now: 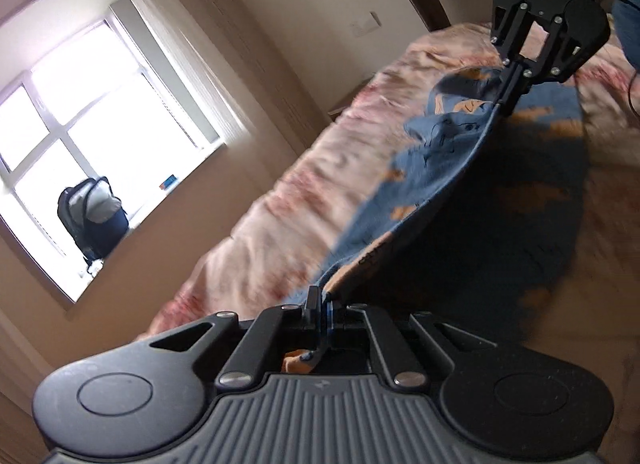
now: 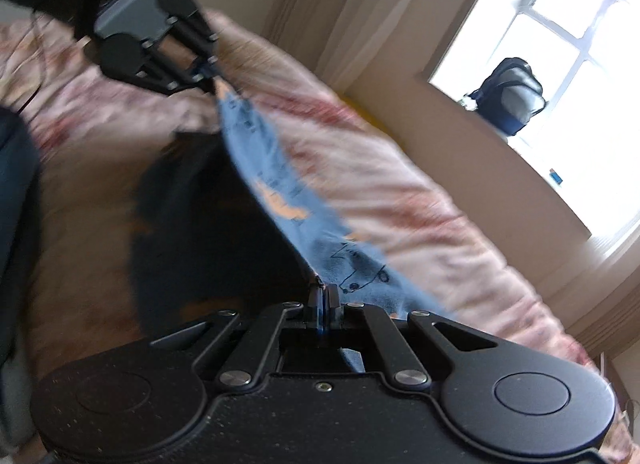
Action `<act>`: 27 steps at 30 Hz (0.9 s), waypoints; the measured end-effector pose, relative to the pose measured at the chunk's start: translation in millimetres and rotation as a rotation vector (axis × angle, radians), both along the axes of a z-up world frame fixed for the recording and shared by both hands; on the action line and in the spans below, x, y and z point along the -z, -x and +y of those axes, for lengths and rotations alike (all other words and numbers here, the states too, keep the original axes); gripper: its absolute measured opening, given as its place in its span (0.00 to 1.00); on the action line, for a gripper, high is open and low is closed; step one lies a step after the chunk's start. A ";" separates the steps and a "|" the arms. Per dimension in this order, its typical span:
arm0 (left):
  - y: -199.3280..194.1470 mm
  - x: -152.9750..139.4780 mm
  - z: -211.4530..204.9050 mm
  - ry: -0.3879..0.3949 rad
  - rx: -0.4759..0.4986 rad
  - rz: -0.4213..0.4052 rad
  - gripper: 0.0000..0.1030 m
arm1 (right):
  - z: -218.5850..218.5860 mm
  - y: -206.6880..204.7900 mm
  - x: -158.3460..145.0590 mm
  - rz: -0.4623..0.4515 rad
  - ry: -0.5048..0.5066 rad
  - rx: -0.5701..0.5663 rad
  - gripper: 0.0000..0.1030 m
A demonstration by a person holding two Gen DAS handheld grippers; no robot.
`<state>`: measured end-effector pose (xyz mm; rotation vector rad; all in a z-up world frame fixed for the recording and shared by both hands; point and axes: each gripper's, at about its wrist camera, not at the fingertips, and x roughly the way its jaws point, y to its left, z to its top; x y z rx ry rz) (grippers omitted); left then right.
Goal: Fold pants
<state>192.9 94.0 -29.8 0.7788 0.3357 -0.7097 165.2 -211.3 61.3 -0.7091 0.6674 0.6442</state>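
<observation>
Below both tools, the bed (image 1: 256, 224) with its pink-and-cream floral cover is serving as the folding surface, spreading out under and beyond each hand-held gripper; it is soft and rumpled, so a fold laid on it will probably want smoothing.

Between the two tools, the blue printed pants (image 1: 436, 152) are hanging in the air as one taut edge, running from the fingertips of the left hand-held gripper (image 1: 318, 298) away and upward to the right hand-held gripper (image 1: 505, 94) at the far end. From the right wrist view the same stretched edge is leaving the right hand-held gripper (image 2: 322, 296) and reaching the left one (image 2: 208, 80) near the top of the frame. Holding the cloth at two ends like this is most likely keeping the edge straight so that one layer can be carried over the rest of the garment, which is lying dark and shadowed on the bed beneath the lifted span. The fold itself is judged to be under way, not yet laid down.

Each hand-held gripper is pressing its fingers together on the fabric: the left is pinching a bunched corner, with a little cloth poking back behind its pads, and the right is likewise pinching its end of the edge.

Beyond the bed, a dark backpack (image 2: 510, 94) is sitting on the sill of the bright window (image 1: 84, 112), well apart from the work.
</observation>
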 end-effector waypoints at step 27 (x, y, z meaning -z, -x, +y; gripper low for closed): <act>11.0 42.8 15.6 -0.034 -0.002 0.183 0.01 | 11.1 39.6 37.8 0.098 0.090 -0.119 0.00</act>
